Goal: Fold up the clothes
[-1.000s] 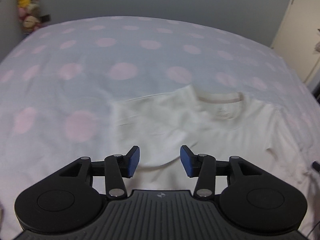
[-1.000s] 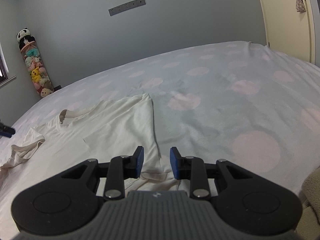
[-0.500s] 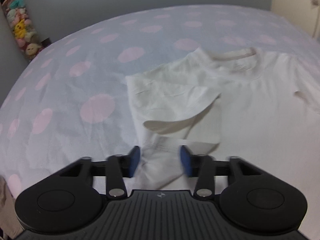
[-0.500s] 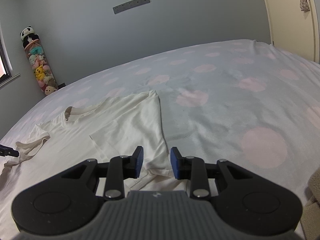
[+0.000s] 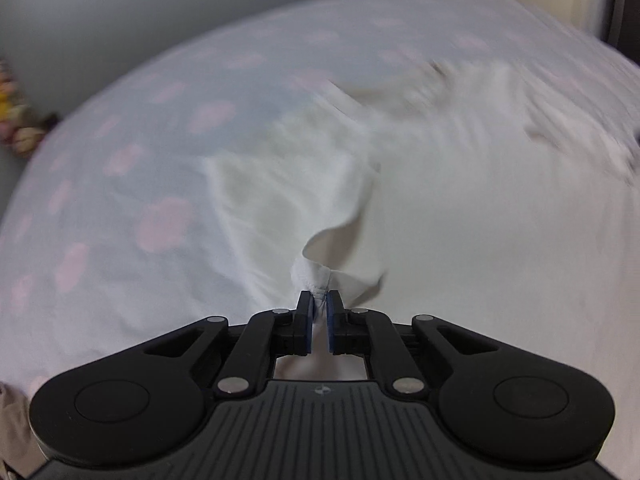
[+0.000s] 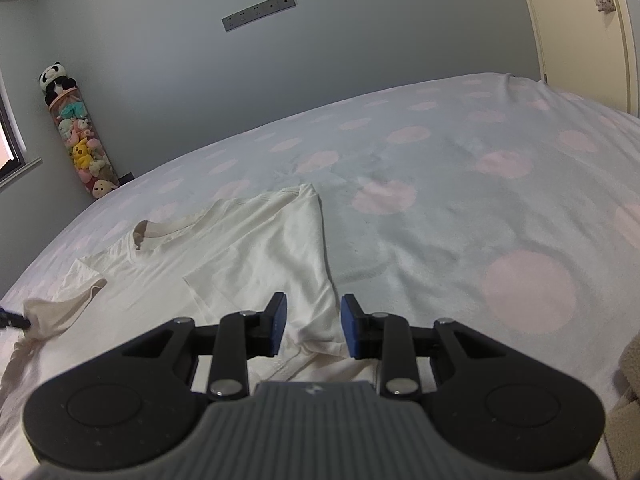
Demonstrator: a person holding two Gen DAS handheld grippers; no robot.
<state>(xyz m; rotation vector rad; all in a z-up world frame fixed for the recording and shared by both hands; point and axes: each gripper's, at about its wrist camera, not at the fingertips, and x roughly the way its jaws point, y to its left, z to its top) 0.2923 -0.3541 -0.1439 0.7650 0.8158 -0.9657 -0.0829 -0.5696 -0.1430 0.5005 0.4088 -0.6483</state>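
A white T-shirt lies spread on the bed, its collar toward the far side. My left gripper is shut on the hem of the shirt's sleeve, and the cloth rises in a fold from the jaws. In the right wrist view the white T-shirt has one side folded over, and my right gripper stands open low over its folded edge, fingers either side of the cloth. The left gripper's tip shows at the far left, holding the sleeve. The left view is blurred by motion.
The bed sheet is pale with pink dots and stretches wide to the right and behind the shirt. A clear tube of plush toys stands in the left corner. A beige garment lies at the right edge. A door is at right.
My left gripper has closed on the shirt's sleeve and pulled it up and toward me. The right gripper has stayed open and shifted slightly forward over the folded edge.
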